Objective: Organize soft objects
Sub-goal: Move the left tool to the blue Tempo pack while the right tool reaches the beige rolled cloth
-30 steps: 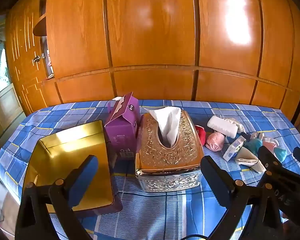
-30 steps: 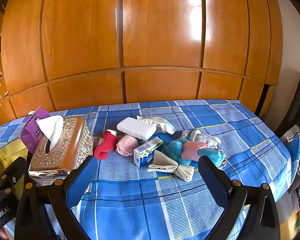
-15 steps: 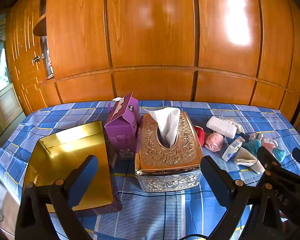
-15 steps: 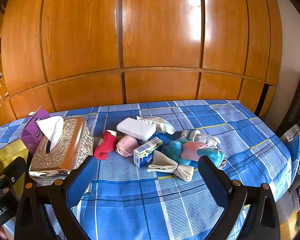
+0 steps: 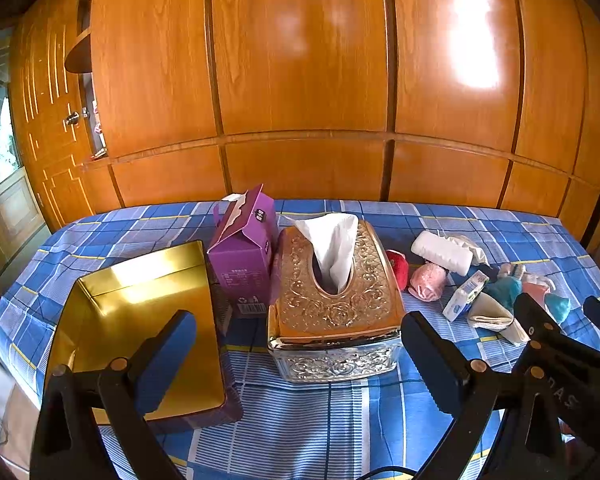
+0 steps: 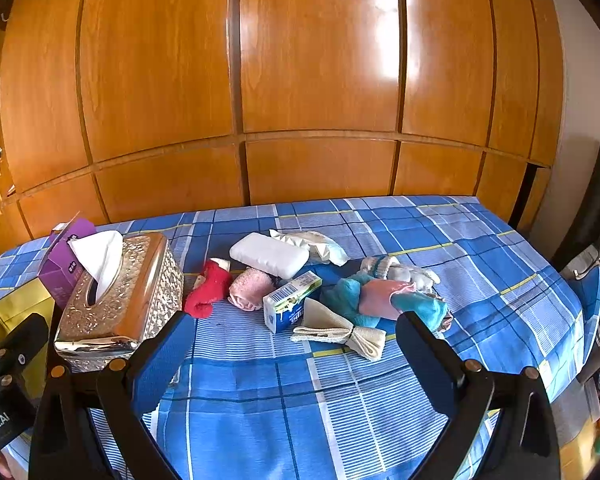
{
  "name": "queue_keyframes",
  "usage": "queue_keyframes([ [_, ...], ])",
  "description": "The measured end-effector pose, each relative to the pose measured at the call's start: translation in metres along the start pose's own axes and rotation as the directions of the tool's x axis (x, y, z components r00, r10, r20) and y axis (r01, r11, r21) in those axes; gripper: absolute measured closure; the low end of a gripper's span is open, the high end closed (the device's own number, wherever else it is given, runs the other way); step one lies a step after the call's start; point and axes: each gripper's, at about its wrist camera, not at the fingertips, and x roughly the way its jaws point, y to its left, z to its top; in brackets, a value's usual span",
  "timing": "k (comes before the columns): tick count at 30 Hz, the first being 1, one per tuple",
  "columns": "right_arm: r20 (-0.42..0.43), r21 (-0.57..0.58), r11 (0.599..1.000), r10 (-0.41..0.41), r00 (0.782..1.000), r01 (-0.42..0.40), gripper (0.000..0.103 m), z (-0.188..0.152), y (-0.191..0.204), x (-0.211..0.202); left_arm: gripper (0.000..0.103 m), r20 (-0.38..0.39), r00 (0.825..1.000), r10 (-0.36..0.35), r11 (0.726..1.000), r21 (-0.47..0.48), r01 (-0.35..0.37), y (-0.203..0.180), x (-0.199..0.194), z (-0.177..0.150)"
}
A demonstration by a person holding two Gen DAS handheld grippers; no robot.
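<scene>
Compared with one second earlier, the layout on the table [image 6: 500,248] is unchanged; both views show only a very slight drift, and no item has been displaced.

Left gripper [image 5: 296,344]: fingers spread wide, holding nothing. It hovers above the near edge of the table, level and pointing toward the far edge, with the tissue box [image 5: 334,304] framed between its fingers. The gold tray [image 5: 140,308] lies at the near left corner; the purple carton [image 5: 246,256] stands just behind it, beside the tissue box.

Right gripper [image 6: 292,344]: fingers likewise spread wide and empty, hovering low over the near edge, level, aimed at the soft items.

Soft items: grouped at the table centre, right of the tissue box. The red sock [image 6: 208,290] and pink sock [image 6: 250,288] touch each other. The white pack [image 6: 268,255] lies behind them. The small carton [image 6: 290,302] lies between the pink sock and the teal-and-pink pile [image 6: 380,300]. The cream cloth [image 6: 338,330] lies nearest the near edge.
</scene>
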Motion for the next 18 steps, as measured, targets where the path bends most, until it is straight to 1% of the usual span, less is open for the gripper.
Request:
queue_keyframes([
  [7,-0.006,0.010,1.000,-0.001,1.000,0.001,0.001,-0.001,-0.005,0.003,0.000,-0.011,1.000,-0.002,1.000,0.014,0.002,-0.004,0.001,0.000],
  [10,-0.009,0.017,1.000,-0.006,1.000,0.006,0.001,-0.001,-0.009,0.005,0.000,-0.021,1.000,-0.002,0.999,0.036,0.002,-0.008,0.002,0.001],
  [11,-0.012,0.021,1.000,-0.006,1.000,0.006,0.001,-0.001,-0.011,0.006,0.000,-0.022,1.000,-0.015,0.999,0.042,0.016,-0.009,0.003,0.001],
  [12,-0.017,0.028,1.000,-0.002,1.000,0.002,0.001,-0.001,-0.014,0.007,0.000,-0.029,0.999,-0.033,0.998,0.052,0.034,-0.010,0.003,0.001],
  [13,-0.024,0.035,0.999,0.005,1.000,-0.004,0.001,0.000,-0.017,0.008,0.000,-0.040,0.997,-0.066,0.996,0.063,0.069,-0.010,0.004,0.002],
  [14,-0.031,0.042,0.999,0.009,0.999,-0.007,0.001,-0.001,-0.022,0.010,0.000,-0.028,0.993,-0.115,0.991,0.064,0.117,-0.011,0.004,0.003],
  [16,-0.050,0.059,0.998,0.007,0.999,-0.004,0.001,-0.002,-0.033,0.014,0.000,-0.029,0.981,-0.191,0.979,0.063,0.193,-0.013,0.005,0.007],
  [17,-0.060,0.069,0.998,0.005,0.998,-0.001,0.001,-0.003,-0.040,0.017,0.000,-0.058,0.977,-0.206,0.975,0.075,0.210,-0.015,0.006,0.010],
  [18,-0.071,0.078,0.997,0.001,0.997,0.004,0.001,-0.004,-0.047,0.019,0.000,-0.066,0.966,-0.249,0.967,0.047,0.252,-0.015,0.006,0.012],
])
